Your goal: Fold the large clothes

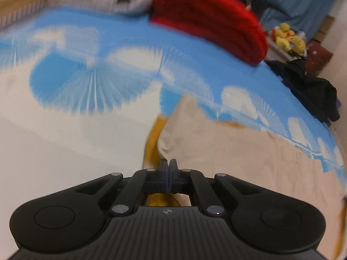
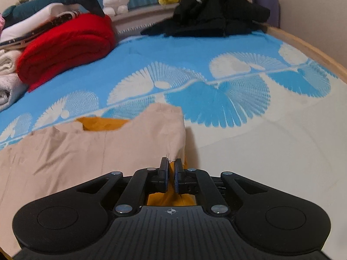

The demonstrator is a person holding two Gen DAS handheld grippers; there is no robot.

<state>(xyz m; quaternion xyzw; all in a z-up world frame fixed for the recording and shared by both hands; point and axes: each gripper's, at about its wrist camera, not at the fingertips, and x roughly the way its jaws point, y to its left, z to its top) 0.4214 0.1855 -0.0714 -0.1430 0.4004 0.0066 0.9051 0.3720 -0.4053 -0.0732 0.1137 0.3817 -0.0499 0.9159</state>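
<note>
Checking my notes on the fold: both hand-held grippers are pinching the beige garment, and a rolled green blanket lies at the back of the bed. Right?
Not quite: the rolled blanket is red, as the right wrist view shows. Both the left hand-held gripper and right hand-held gripper do pinch the beige garment.

Bed (image 2: 249, 130), covered by blue-and-white sheet with fan pattern; wooden rim along far right edge. Lying directly on it: beige garment (image 2: 97, 147) with mustard-yellow lining, spread just ahead and left of right gripper; rolled red blanket (image 2: 65, 49), far left ahead; white folded textiles (image 2: 8, 80) beside the red roll, further left; heap of black clothing (image 2: 212, 15), far ahead at sheet's end.
</note>
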